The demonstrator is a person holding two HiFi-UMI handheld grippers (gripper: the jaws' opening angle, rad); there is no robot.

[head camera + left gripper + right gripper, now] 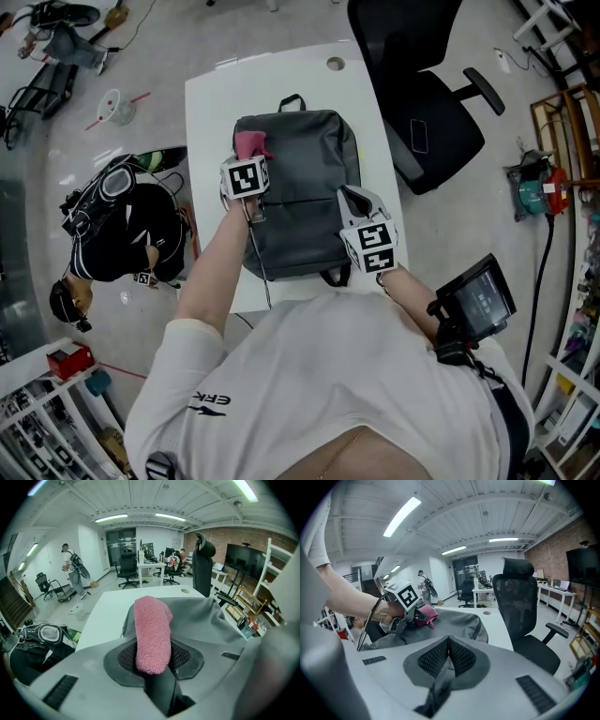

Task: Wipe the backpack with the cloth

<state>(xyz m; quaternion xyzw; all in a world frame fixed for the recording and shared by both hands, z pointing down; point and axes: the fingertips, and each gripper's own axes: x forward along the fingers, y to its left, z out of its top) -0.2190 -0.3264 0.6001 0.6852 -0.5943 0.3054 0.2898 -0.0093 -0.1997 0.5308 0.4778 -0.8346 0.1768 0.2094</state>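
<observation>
White table, backpack, left tongs extended forward clenching cloth, right tongs closed, empty

An office: desks, swivel chairs, wall screen.

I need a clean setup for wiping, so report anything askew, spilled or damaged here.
Nothing stands out. The backpack lies flat and straight on the table, with no spill or tear visible. The left gripper clamps the cloth near its handle end; the right gripper is shut, empty.
</observation>
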